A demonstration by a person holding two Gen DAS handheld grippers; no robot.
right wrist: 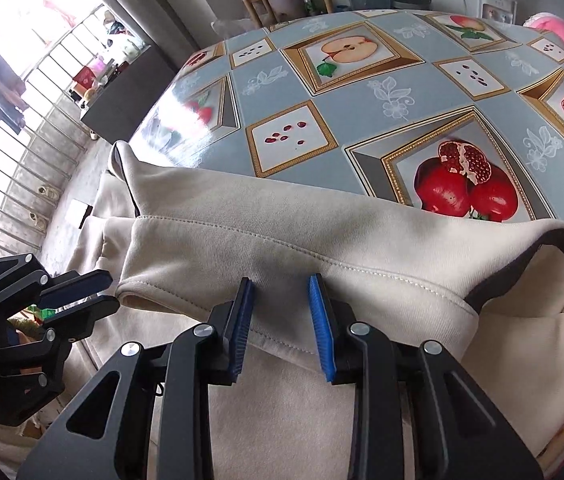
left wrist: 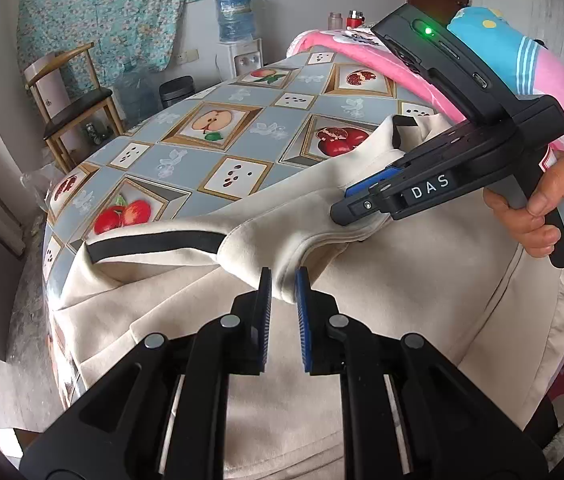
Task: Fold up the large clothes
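A large cream garment point(left wrist: 422, 300) with a black stripe point(left wrist: 154, 243) along one sleeve lies over the near part of the fruit-patterned tablecloth point(left wrist: 186, 160). My left gripper point(left wrist: 283, 292) is nearly closed, with a raised fold of the cream cloth pinched between its blue pads. In the right wrist view it sits at the left end of the stitched fold point(right wrist: 112, 292). My right gripper point(right wrist: 282, 308) holds a thick stitched hem of the garment point(right wrist: 282, 220) between its pads. Seen from the left wrist, it point(left wrist: 342, 203) clamps bunched cloth near the collar, held by a hand point(left wrist: 554, 208).
A pink blanket point(left wrist: 362, 52) and a blue-and-pink bundle point(left wrist: 494, 40) lie along the table's far right side. A wooden chair point(left wrist: 74, 108), a water dispenser point(left wrist: 238, 40) and a dark bin point(left wrist: 178, 90) stand beyond the table. A barred window point(right wrist: 22, 80) is to the left.
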